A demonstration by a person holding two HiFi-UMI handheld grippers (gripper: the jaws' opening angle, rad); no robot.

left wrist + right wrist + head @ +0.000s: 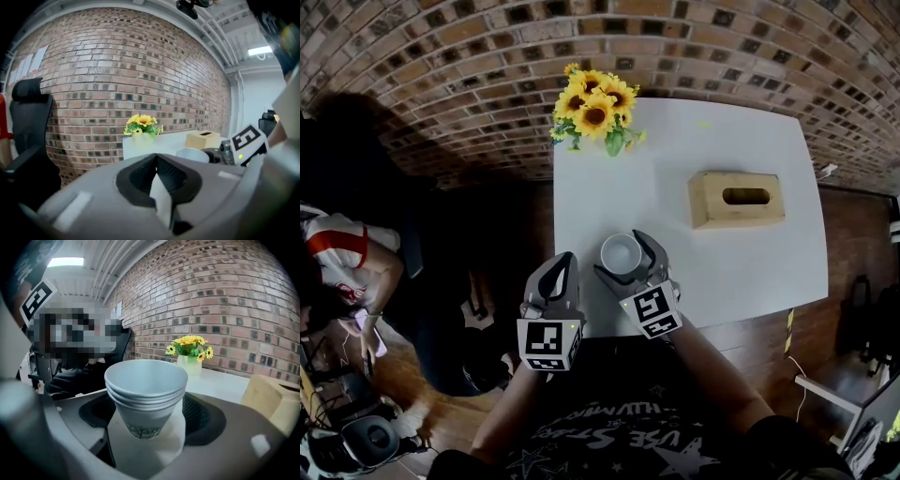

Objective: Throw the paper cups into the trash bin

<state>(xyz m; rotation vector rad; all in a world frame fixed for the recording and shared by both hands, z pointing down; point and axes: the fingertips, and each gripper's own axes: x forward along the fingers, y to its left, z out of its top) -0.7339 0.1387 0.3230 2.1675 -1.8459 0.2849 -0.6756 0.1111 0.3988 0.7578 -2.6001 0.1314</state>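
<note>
A stack of white paper cups (pixel 621 253) stands upright near the front edge of the white table (pixel 741 272). My right gripper (pixel 625 255) is open and wide, one jaw on each side of the stack. In the right gripper view the cups (pixel 146 394) stand between the dark pads (pixel 202 414), and I see no squeeze on them. My left gripper (pixel 567 262) hangs just off the table's left front corner, shut and holding nothing. In the left gripper view the left gripper's (pixel 156 158) jaws meet, and the cup's rim (pixel 192 154) shows to the right. No trash bin is visible.
A wooden tissue box (pixel 737 198) lies on the table's right half. A vase of sunflowers (pixel 595 111) stands at the far left corner. A brick wall runs behind. A seated person (pixel 342 267) and a black chair are on the left.
</note>
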